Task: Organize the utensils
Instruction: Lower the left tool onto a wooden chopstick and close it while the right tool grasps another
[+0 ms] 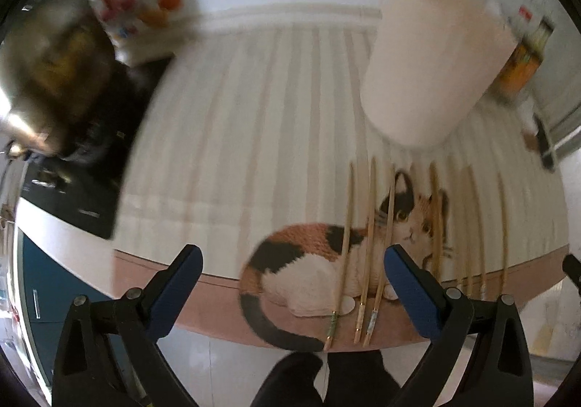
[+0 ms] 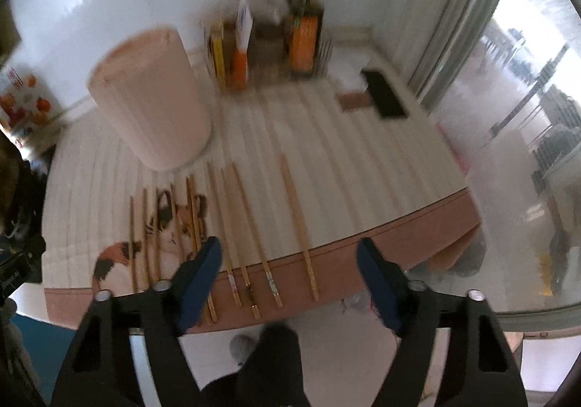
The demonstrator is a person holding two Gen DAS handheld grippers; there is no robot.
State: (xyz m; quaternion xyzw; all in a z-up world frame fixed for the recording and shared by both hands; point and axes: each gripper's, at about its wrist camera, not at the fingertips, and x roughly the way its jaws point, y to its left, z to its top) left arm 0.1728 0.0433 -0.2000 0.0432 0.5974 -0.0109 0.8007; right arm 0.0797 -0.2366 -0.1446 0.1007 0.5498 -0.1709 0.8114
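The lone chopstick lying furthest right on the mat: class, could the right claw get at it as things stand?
Probably yes. The right claw is open and empty, the chopstick lies apart from the others, and nothing sits between them.

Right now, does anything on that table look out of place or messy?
Yes. The chopsticks lie loose in a row across the cat-print mat, with one set apart to the right, none in the pink holder. Nothing looks spilled or broken. Both grippers, left and right, are open and empty.
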